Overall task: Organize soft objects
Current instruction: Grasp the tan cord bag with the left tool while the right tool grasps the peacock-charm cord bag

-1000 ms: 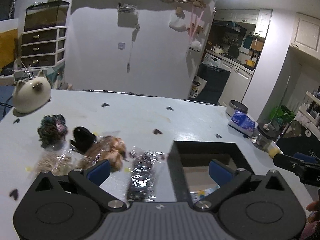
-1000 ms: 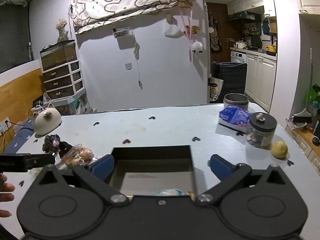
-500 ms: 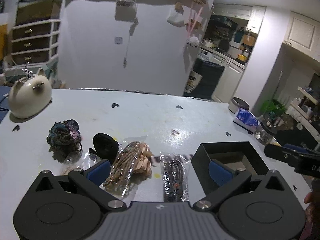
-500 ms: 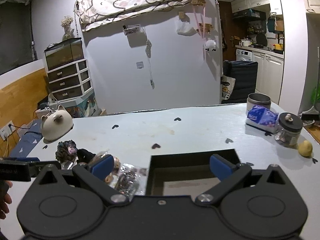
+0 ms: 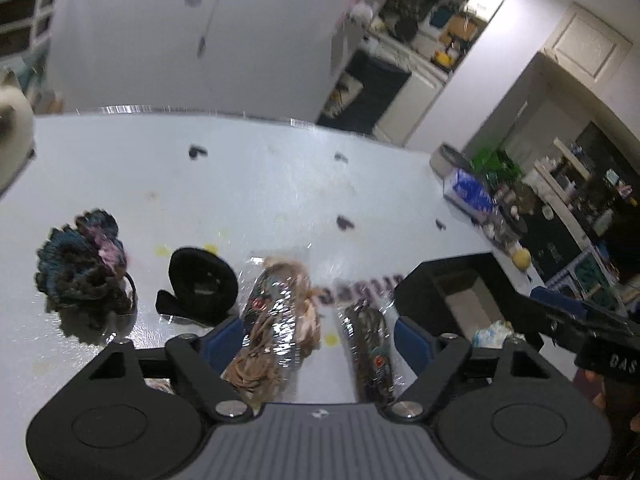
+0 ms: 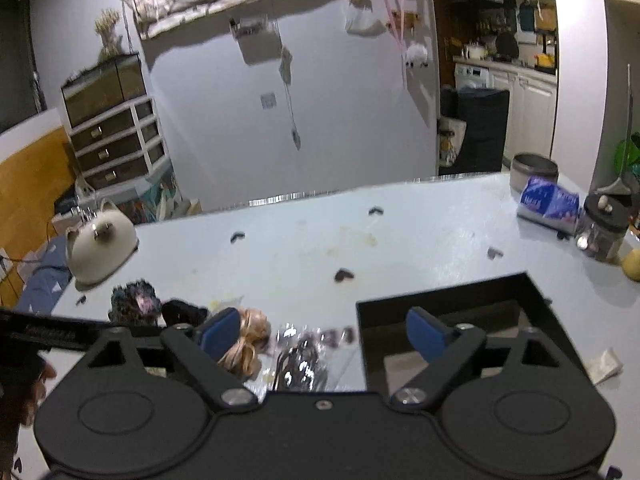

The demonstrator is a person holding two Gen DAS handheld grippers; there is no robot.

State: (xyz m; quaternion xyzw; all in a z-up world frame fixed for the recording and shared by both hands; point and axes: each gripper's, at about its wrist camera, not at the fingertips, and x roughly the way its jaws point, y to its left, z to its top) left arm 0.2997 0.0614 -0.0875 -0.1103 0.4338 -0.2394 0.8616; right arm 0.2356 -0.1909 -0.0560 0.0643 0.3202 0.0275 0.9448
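Note:
On the white table lie a dark multicoloured scrunchie (image 5: 82,268), a black soft item (image 5: 200,286), a clear bag of tan hair ties (image 5: 276,328) and a clear bag of dark hair ties (image 5: 370,344). A black open box (image 5: 452,292) stands to their right with a small white-blue item inside. My left gripper (image 5: 318,344) is open, low over the two bags. My right gripper (image 6: 324,334) is open above the bagged tan ties (image 6: 246,344), the dark bag (image 6: 302,360) and the box's (image 6: 448,300) left edge.
A cream cat-shaped pot (image 6: 102,242) sits at the table's far left. At the far right stand a grey tin (image 6: 534,168), a blue packet (image 6: 548,202), a glass jar (image 6: 602,232) and a yellow lemon (image 6: 632,266). A paper scrap (image 6: 606,366) lies right of the box.
Both grippers have swung left, away from the box and over the bagged hair ties. The left gripper has also dropped closer to the bags. Both stay open.

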